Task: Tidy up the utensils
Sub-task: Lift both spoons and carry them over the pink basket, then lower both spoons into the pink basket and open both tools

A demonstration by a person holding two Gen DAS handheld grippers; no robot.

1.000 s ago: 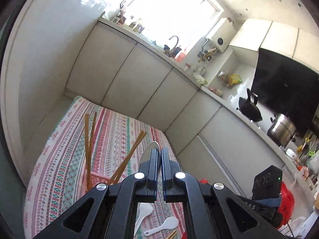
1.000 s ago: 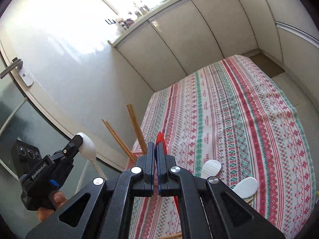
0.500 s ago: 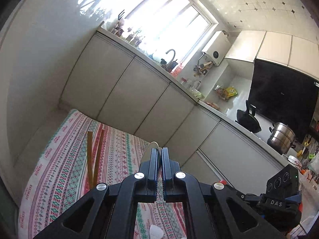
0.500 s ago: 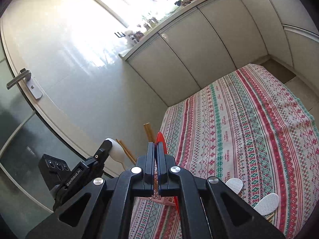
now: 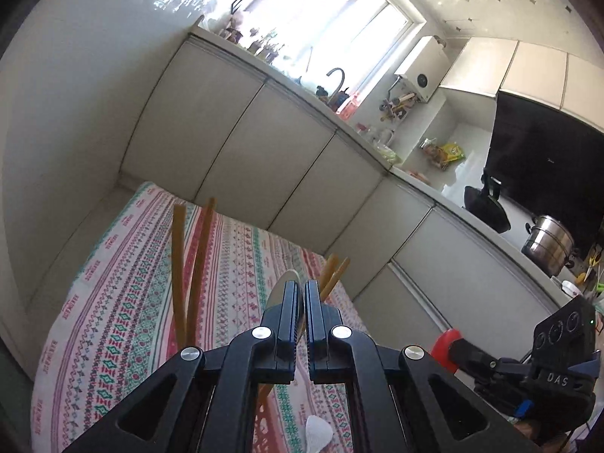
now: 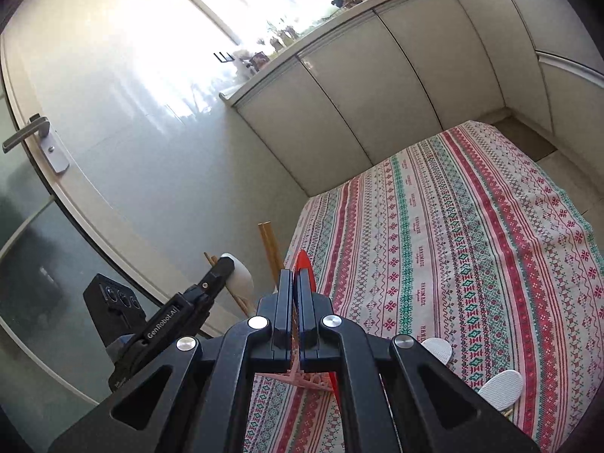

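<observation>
My left gripper [image 5: 300, 287] is shut on a white spoon [image 5: 281, 287], whose bowl sticks out past the fingertips; it also shows in the right wrist view [image 6: 241, 275]. My right gripper [image 6: 293, 275] is shut on a red spoon [image 6: 305, 268], seen from the left wrist view as a red tip [image 5: 445, 343]. Wooden chopsticks [image 5: 188, 264] stand upright in a pink holder [image 6: 305, 379] just below both grippers. Another chopstick pair [image 5: 332, 271] leans behind the left fingers. Two white spoons [image 6: 502, 387] lie on the patterned tablecloth [image 6: 453, 245].
Kitchen cabinets [image 5: 264, 158] run behind the table, with a sink tap [image 5: 336, 79], a black wok [image 5: 487, 204] and a steel pot [image 5: 547, 241] on the counter. A door with a handle [image 6: 26, 136] is at the left of the right wrist view.
Both grippers rose and tilted up, away from the table, each still holding its spoon. The left one then tilted down again, so the chopsticks in the holder are back in full view.
</observation>
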